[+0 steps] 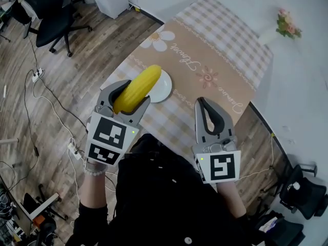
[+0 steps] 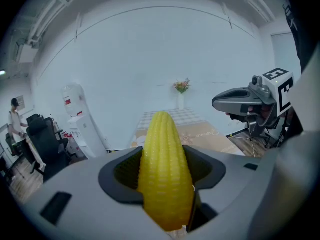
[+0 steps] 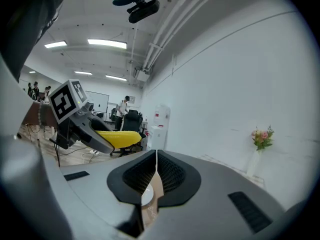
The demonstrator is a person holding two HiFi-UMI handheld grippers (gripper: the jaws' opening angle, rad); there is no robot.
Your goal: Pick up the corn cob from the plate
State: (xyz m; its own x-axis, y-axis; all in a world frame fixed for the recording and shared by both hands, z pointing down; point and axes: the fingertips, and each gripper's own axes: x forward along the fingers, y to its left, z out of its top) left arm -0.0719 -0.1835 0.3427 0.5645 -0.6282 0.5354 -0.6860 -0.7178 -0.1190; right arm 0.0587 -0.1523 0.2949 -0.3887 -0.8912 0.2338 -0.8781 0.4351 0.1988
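The left gripper [image 1: 134, 97] was clamped on the cob [image 1: 138, 86], held in the air over the plate's [image 1: 165, 89] left rim. The plate sat at the table's [image 1: 220, 50] left edge, with bare cloth beyond it. Right of the plate hung the right gripper [image 1: 202, 102], jaws together and empty.

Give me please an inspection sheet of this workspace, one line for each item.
Surface: table under a checked cloth.
Job's things: corn cob held up off the white plate; the plate's visible part is bare.
Clutter: vase of flowers at the table's far end.
Grippers: left hand-held gripper shut on the corn cob; right hand-held gripper shut, empty.
Cables: wired power strip on the wooden floor.
Surroundings: office chair.
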